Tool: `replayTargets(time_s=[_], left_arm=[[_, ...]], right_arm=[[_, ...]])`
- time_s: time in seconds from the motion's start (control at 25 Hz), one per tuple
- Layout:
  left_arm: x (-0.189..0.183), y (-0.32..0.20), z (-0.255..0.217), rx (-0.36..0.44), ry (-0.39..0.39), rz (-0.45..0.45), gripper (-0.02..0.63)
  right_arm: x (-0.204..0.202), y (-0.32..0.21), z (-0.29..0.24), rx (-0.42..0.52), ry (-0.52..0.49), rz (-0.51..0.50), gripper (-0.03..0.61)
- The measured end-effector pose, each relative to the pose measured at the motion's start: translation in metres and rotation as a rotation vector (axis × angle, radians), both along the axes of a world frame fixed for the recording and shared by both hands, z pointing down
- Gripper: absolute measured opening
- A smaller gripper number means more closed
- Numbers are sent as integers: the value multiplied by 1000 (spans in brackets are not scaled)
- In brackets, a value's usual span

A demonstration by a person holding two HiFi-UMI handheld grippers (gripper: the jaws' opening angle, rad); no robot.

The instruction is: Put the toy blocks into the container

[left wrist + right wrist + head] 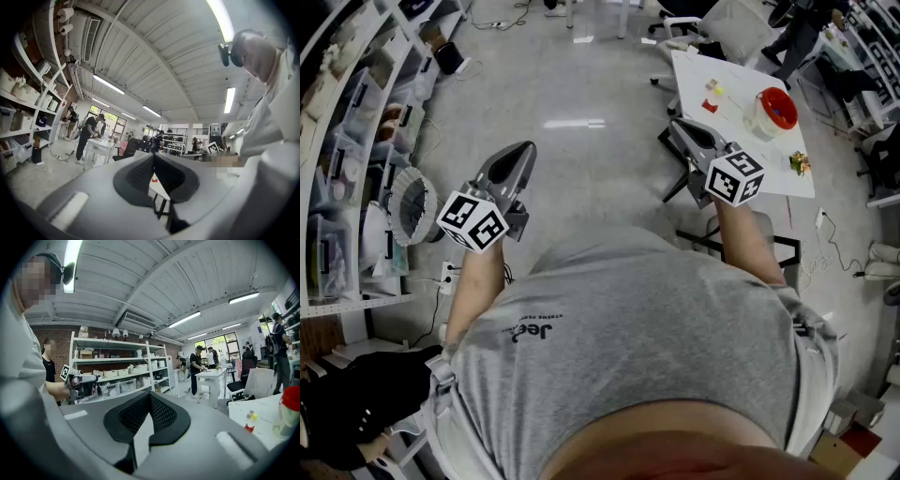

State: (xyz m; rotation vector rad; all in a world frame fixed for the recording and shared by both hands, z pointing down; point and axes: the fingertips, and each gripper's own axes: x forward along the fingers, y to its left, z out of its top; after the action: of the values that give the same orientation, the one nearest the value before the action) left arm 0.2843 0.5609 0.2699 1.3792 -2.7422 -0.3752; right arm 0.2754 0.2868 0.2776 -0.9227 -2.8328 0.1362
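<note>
Grey T-shirt (628, 319) fills the bottom of the head view, and out of it come two bare forearms, each carrying a gripper above the concrete floor (572, 84). The left gripper (523, 148) is out over open floor, its marker cube (473, 222) facing up at us, with storage shelving (356, 141) off to its left. Its own view settles the jaws: the left gripper (153, 155) has its black pads pressed together at the tips, with nothing caught between them.

Over to the right gripper (677, 124). It sits just short of the near edge of the white table (741, 150), not touching it. Its view shows the right gripper (150, 394) closed as well, tips meeting, empty.

And the work itself? All on that table. The toy blocks (712, 94), red and yellow, lie loose near the table's far left corner. The container (772, 111), a clear tub that shows red on top, stands to their right, near them but apart. The right gripper view catches the same pair off at its right edge: toy blocks (250, 420) on the tabletop, container (287, 416) just beyond them. Neither gripper is touching any of it. Further back, two people (199, 366) stand at another table.
</note>
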Motion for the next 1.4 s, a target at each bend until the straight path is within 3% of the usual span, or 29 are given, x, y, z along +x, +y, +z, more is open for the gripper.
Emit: replayTargets(time_s=[0.96,1.0,1.04,1.08,1.2,1.4], left_arm=[[-4,-39,-3,-2,5,45,62],[-5,-44,-3,-5,13,54,168],[-5,-50,-2,-13,20,56,315],[-7,-55,-1,-25,25,51,382],[-6,-70,0,-45,34,19,434],[1,-101,0,-36,31,-8,437]], right_arm=[[3,-28,0,7,-18,-9,3],[4,-30,-1,6,-19,-13,3],[5,-34,-2,6,-20,-18,3],[6,-38,-3,6,-21,-22,3],[9,-53,-4,4,-25,-34,3],[18,-87,-3,6,-31,-52,3]])
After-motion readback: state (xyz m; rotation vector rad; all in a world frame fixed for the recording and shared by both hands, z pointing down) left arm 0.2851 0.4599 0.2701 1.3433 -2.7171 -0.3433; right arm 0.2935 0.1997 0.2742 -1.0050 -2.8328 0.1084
